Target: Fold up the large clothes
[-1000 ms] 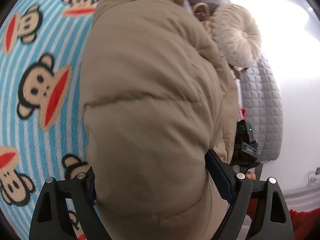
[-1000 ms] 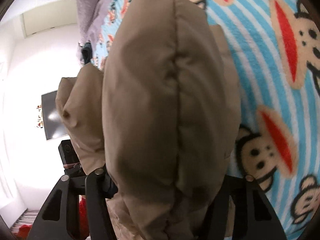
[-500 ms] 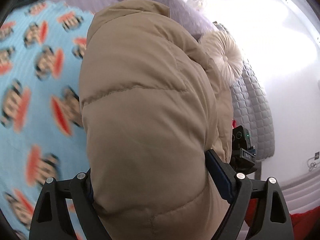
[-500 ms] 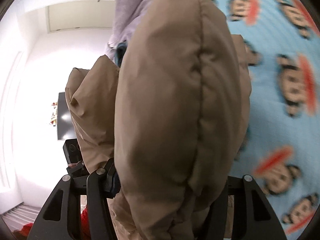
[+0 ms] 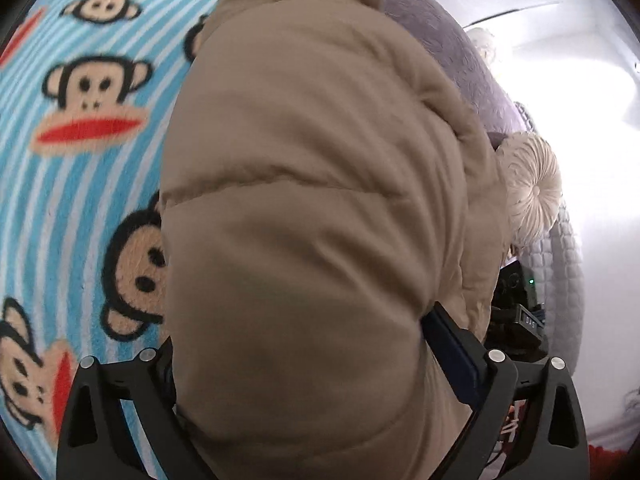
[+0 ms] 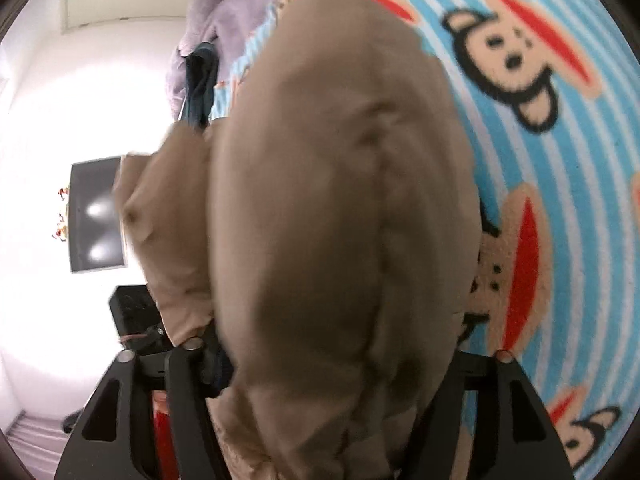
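Beige and puffy, the jacket (image 5: pixel 304 216) fills the middle of both wrist views, a padded, quilted coat with stitched seams dividing it into soft, rounded panels. Its matte fabric bulges out between the fingers of each hand-held gripper. It is held up above a bed covered by a blue-and-white striped blanket (image 5: pixel 68 184) printed with monkey faces with red mouths.

In the left wrist view, the left hand-held gripper (image 5: pixel 320 364) has a thick fold of the jacket between its wide-set jaws, which have just been opening; the dark pad on the right side lies against the fabric. In the right wrist view, the right hand-held gripper (image 6: pixel 340 360) likewise has a bulky fold between its jaws, which have also just been opening; the picture is blurred, and its fingertips are hidden by the cloth.

A lilac cover (image 5: pixel 448 40) lies past the jacket, and a round cream cushion (image 5: pixel 528 188) sits beside a grey quilted headboard (image 5: pixel 560 264).
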`<act>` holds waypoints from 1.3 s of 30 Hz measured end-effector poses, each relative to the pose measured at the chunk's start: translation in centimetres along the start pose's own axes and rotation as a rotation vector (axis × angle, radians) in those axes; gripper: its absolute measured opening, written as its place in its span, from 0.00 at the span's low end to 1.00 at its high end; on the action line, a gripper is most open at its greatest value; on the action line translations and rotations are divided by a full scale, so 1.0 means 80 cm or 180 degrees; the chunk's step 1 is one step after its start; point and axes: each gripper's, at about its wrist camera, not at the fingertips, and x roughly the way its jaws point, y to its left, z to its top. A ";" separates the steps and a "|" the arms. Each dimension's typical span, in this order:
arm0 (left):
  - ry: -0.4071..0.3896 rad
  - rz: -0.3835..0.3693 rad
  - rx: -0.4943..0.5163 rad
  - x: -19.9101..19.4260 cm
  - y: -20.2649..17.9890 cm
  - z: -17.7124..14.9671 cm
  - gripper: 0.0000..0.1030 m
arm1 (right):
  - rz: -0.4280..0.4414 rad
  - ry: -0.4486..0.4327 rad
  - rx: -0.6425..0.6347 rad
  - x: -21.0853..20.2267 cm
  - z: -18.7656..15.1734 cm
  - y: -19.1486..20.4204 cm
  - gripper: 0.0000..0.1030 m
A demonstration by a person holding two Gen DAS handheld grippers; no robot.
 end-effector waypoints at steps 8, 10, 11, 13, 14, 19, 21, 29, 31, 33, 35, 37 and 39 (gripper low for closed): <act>-0.0399 0.0597 0.0409 -0.069 -0.047 0.002 0.81 | -0.0819 -0.0646 -0.0409 -0.104 -0.032 0.026 0.72; -0.0539 0.0564 0.0467 -0.088 -0.058 0.008 0.68 | -0.0659 -0.0877 -0.0540 -0.155 -0.042 0.037 0.64; -0.0595 0.0527 0.0504 -0.095 -0.064 0.014 0.66 | -0.0521 -0.0876 -0.0587 -0.167 -0.046 0.044 0.62; -0.0664 0.0467 0.0570 -0.105 -0.061 0.027 0.66 | -0.0267 -0.0761 -0.0696 -0.176 -0.055 0.054 0.62; -0.0691 0.0480 0.0635 -0.102 -0.067 0.036 0.66 | -0.0162 -0.0616 -0.0747 -0.163 -0.061 0.065 0.62; -0.0795 0.0779 0.0895 -0.053 -0.116 0.069 0.66 | -0.0156 -0.0133 -0.0488 -0.075 -0.030 0.060 0.62; -0.0748 0.1000 0.1005 -0.030 -0.121 0.074 0.66 | -0.0074 0.0004 -0.0366 -0.050 -0.037 0.049 0.46; -0.0514 0.1582 0.1511 0.065 -0.150 0.056 0.66 | -0.0740 -0.0364 -0.0742 -0.071 -0.106 0.038 0.14; -0.0457 0.1720 0.1656 0.087 -0.159 0.048 0.66 | -0.0895 -0.0414 -0.0738 -0.069 -0.116 0.022 0.13; -0.0462 0.1869 0.1780 0.099 -0.166 0.040 0.66 | -0.0930 -0.0457 -0.0727 -0.068 -0.113 0.008 0.10; -0.0466 0.1946 0.1823 0.104 -0.168 0.036 0.66 | -0.0927 -0.0475 -0.0727 -0.068 -0.115 -0.001 0.10; -0.0462 0.1941 0.1808 0.102 -0.167 0.036 0.66 | -0.0942 -0.0472 -0.0707 -0.065 -0.113 -0.007 0.10; -0.0455 0.1939 0.1799 0.099 -0.166 0.035 0.66 | -0.0981 -0.0485 -0.0683 -0.057 -0.107 -0.004 0.10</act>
